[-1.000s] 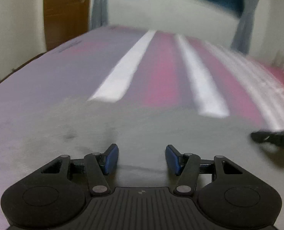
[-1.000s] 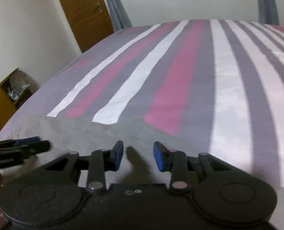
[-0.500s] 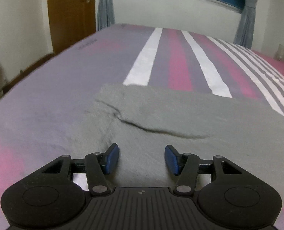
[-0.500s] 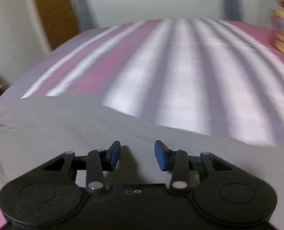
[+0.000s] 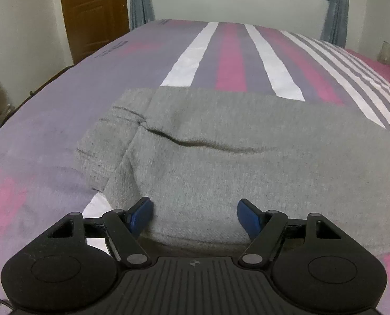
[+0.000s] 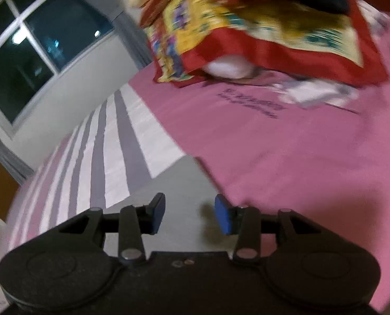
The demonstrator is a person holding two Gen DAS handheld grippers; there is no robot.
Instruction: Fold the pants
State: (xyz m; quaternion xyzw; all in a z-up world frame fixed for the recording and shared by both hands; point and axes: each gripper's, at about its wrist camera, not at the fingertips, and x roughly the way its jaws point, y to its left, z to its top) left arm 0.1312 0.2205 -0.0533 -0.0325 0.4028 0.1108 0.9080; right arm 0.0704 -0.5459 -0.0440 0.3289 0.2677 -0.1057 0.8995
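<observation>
Bed: The big striped bed (image 5: 229, 60) holds everything. Its sheet is purple, pink and white.
Pants: The grey pants (image 5: 247, 162) lie flat on the near part of the bed, right in front of your left gripper. One end of them shows under your right gripper too (image 6: 174, 183).
How they feel: They look like soft, thick knit cloth. I think they are light and floppy. They will bend and sag when you lift them, and they will not break. The fuzzy cloth should not slip much.
Which way they lie: In the left view the long way runs from side to side, left to right. The bunched end with seams (image 5: 108, 141) is on the left. I cannot tell if that end is the waist or the cuffs.
Crease: A dark wrinkle (image 5: 195, 141) runs across the top layer.
Where to grab: Pinch an edge or a corner, through all the layers. The near rolled edge (image 5: 195, 236) looks like a good spot for you.
Left gripper: Your left gripper (image 5: 195, 210) has its fingers wide apart. They have just been opening. The near edge sits between them, but they do not squeeze it.
Right gripper: Your right gripper (image 6: 189, 215) has its fingers partly apart too, just opening a little, over grey cloth. They hold nothing.
</observation>
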